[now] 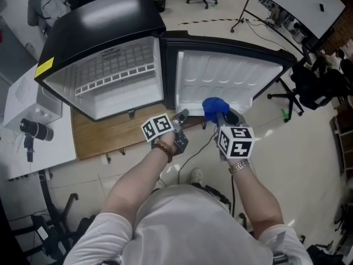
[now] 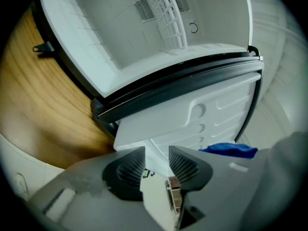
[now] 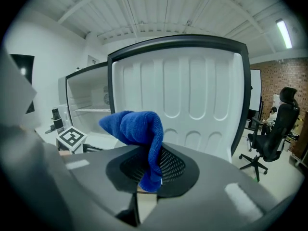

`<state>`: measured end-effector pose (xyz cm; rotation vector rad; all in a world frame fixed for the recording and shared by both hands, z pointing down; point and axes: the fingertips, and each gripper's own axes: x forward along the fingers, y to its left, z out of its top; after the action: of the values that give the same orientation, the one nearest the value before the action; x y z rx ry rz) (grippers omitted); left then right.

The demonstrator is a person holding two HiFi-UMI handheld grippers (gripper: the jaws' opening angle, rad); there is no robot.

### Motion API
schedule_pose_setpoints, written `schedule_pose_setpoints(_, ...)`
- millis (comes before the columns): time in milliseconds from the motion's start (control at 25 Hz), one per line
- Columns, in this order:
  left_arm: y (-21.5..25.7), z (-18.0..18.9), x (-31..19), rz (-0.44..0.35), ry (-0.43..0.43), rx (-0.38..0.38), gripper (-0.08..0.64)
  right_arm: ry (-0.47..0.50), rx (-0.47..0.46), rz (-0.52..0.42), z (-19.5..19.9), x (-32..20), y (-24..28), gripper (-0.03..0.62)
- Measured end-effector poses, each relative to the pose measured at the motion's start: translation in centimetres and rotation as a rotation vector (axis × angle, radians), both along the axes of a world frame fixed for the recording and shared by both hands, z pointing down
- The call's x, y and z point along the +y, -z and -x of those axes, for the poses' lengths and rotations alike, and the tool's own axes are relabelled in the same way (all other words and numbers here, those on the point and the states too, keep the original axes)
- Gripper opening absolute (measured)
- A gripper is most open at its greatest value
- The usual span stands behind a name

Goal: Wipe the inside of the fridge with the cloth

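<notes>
A small black fridge (image 1: 99, 21) stands on the floor with its door (image 1: 220, 79) swung open to the right. Its white inside (image 1: 118, 95) holds a wire shelf (image 1: 113, 73). My right gripper (image 1: 220, 117) is shut on a blue cloth (image 1: 213, 106), low in front of the door's inner panel. In the right gripper view the cloth (image 3: 132, 126) bunches above the jaws (image 3: 149, 170) and hangs down between them. My left gripper (image 1: 181, 115) is open and holds nothing, close to the door's hinge side. In the left gripper view its fingers (image 2: 156, 153) stand apart below the door's lower edge (image 2: 192, 78), with the cloth (image 2: 228, 149) to their right.
The fridge rests on a wooden board (image 1: 105, 134). A white table (image 1: 22, 109) with a black camera (image 1: 34, 128) stands at the left. Office chairs (image 1: 311, 87) and a tripod (image 1: 245, 12) stand behind and to the right. A cable (image 1: 193, 156) runs across the floor by my feet.
</notes>
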<state>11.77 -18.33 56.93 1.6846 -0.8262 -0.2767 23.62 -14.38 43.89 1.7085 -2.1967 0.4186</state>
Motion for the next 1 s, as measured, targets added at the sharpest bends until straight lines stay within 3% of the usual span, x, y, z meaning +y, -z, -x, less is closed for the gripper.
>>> schedule_pose_setpoints(160, 2.7, 3.1, 1.5, -0.095, -0.027, -0.049, 0.144, 0.052, -0.007, -0.027, 4.3, 0.2, 1.3, 0.039)
schedule_pose_setpoints(320, 6.5, 8.3, 2.1, -0.226, 0.001, -0.141, 0.135, 0.105, -0.028, -0.060, 9.4, 0.1, 2.8, 0.040)
schedule_pose_setpoints(720, 17.5, 18.0, 6.0, -0.588, 0.100, -0.478, 0.104, 0.294, -0.072, -0.136, 19.5, 2.0, 7.2, 0.040)
schedule_pose_setpoints(1000, 22.6, 19.8, 10.9, -0.723, 0.188, -0.720, 0.071, 0.432, -0.106, -0.173, 22.1, 5.0, 9.9, 0.040)
